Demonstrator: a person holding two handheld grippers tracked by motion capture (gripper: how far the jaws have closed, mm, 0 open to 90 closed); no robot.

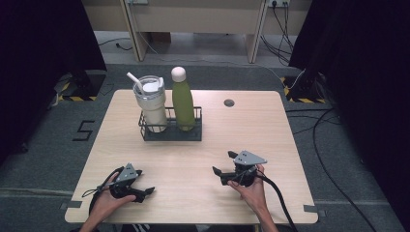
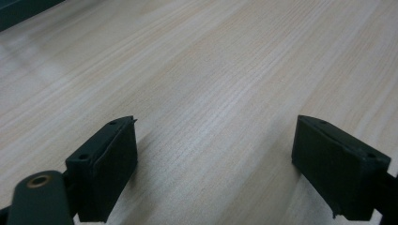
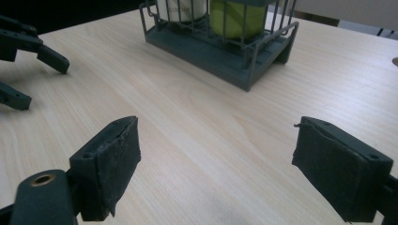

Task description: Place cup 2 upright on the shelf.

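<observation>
From the high view, a wire rack [image 1: 170,129] stands on the far left part of the table [image 1: 232,140]. In it a white tumbler [image 1: 151,104] with a straw sits left of a green bottle [image 1: 183,101], the two just beside each other. The left gripper [image 1: 144,184] and the right gripper [image 1: 223,163] rest near the table's front edge, well apart from the rack, each in a hand, both released with nothing between the jaws.

In the left gripper view, the jaws stand wide apart over bare wood.

In the right gripper view, the jaws stand wide apart; the rack [image 3: 220,47] lies ahead with the bottle [image 3: 237,18] and tumbler [image 3: 180,9] inside, and the left gripper [image 3: 28,75] shows at far left.
</observation>
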